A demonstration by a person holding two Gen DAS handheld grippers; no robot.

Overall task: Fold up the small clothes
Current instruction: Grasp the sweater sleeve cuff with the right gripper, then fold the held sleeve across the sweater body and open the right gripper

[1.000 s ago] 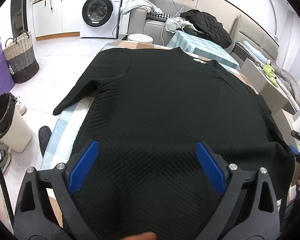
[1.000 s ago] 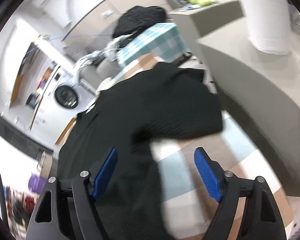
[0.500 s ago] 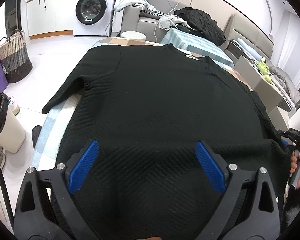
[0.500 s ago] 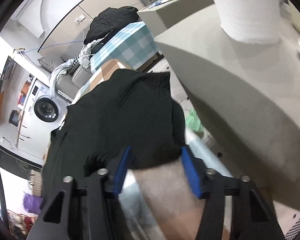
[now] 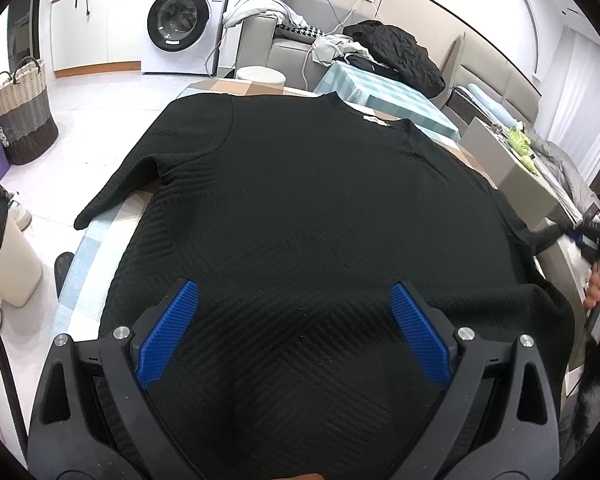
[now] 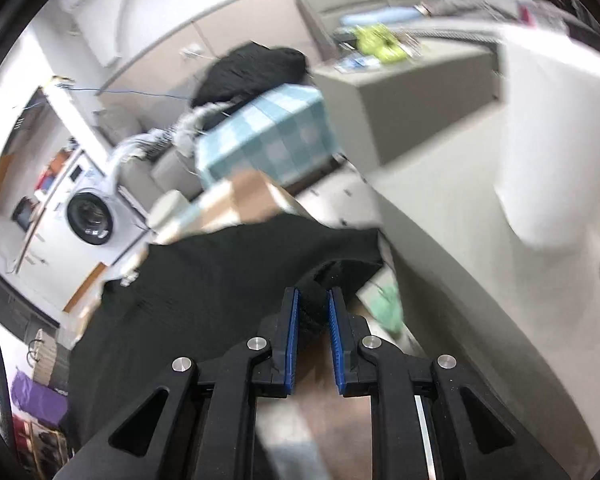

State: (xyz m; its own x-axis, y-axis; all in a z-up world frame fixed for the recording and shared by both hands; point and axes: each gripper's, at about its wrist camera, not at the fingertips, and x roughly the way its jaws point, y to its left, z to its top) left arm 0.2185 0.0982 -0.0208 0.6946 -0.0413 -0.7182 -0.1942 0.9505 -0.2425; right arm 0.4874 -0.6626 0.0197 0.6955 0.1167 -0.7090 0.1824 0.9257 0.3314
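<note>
A black sweater [image 5: 308,216] lies spread across the checked worktop [image 5: 96,256]. The right tool [image 6: 313,312] has just been closing and now pinches its right sleeve [image 6: 340,272]; the left tool [image 5: 292,332] hovers wide open above the near hem. A grey cabinet [image 6: 440,216] crowds the right side.

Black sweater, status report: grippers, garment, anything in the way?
Right gripper just closed on sleeve end. Left gripper open over hem. Black sweater flat on table. Nothing blocking.
</note>
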